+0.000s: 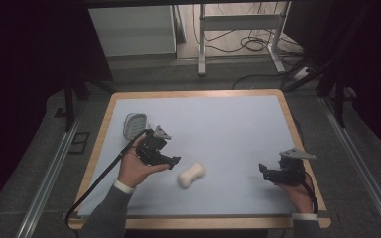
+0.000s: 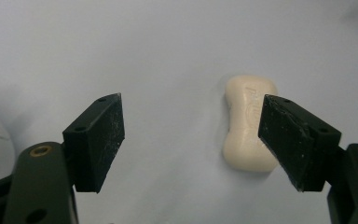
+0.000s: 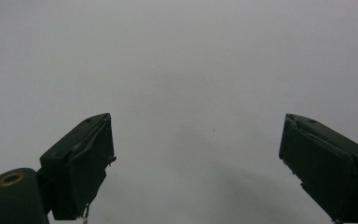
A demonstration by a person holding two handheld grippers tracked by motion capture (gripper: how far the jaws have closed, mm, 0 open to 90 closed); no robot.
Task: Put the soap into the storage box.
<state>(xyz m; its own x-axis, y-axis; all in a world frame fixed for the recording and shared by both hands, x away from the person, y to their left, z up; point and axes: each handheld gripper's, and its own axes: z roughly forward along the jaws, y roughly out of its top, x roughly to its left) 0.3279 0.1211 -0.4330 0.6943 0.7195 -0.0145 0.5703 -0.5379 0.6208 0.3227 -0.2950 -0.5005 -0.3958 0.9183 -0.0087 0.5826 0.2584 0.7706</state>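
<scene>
Blue mat (image 1: 228, 129): soap (image 1: 191, 174), dish (image 1: 134, 125)

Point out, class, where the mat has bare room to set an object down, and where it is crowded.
Bare: the far half of the mat, and the stretch between the soap bar and the right gripper. Crowded: the near-left part, where the left gripper, the soap bar and the grey soap dish sit close together.

Left gripper (image 1: 174, 161) sits low over the table's left half, held in the left hand (image 1: 135, 168), pointing right, jaws spread wide with nothing pinched. Right gripper (image 1: 262, 168) is over at the right edge, aimed left, jaws wide apart too, hand (image 1: 297, 191) gripping from behind.
</scene>
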